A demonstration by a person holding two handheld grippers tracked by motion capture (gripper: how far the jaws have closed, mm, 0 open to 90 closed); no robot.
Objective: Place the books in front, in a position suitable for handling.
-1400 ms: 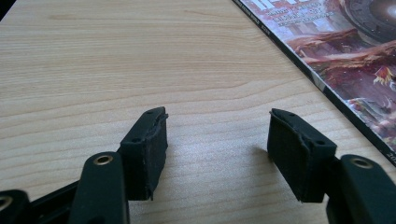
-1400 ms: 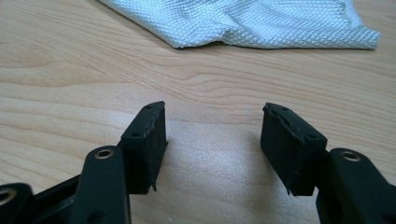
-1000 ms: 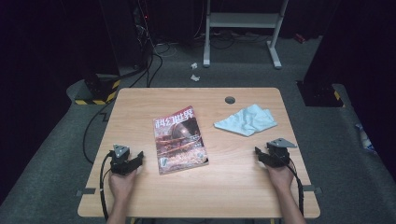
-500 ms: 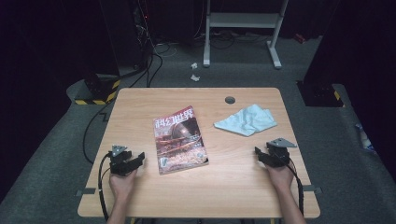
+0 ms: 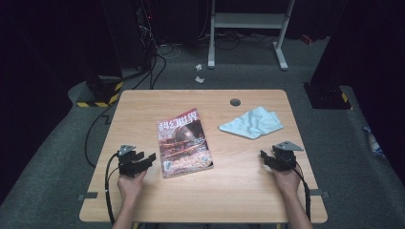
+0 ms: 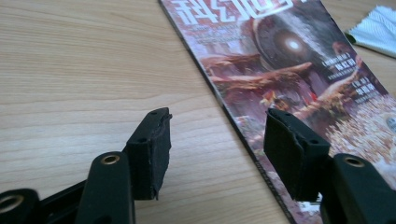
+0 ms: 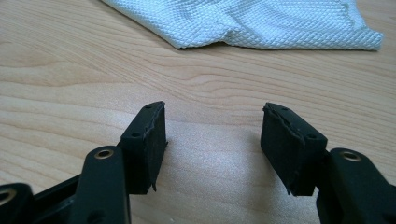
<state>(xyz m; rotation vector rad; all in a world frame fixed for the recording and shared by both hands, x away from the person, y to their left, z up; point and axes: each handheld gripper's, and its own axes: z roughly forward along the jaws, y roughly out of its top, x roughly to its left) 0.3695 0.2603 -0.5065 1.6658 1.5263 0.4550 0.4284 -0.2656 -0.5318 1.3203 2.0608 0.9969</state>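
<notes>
My left gripper [image 6: 215,135] has its jaws apart, just been narrowing, nothing between; the magazine [image 6: 299,79] lies under its right jaw. My right gripper [image 7: 212,140] gapes empty, cloth [image 7: 243,21] ahead.

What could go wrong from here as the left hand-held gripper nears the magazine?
The magazine lies flat on the table, so the left hand-held gripper, jaws open and empty astride its edge, may pinch just the cover and crease it, or push it sideways. A slide could carry it toward the blue cloth. The right hand-held gripper is open too, not steadying anything.
</notes>
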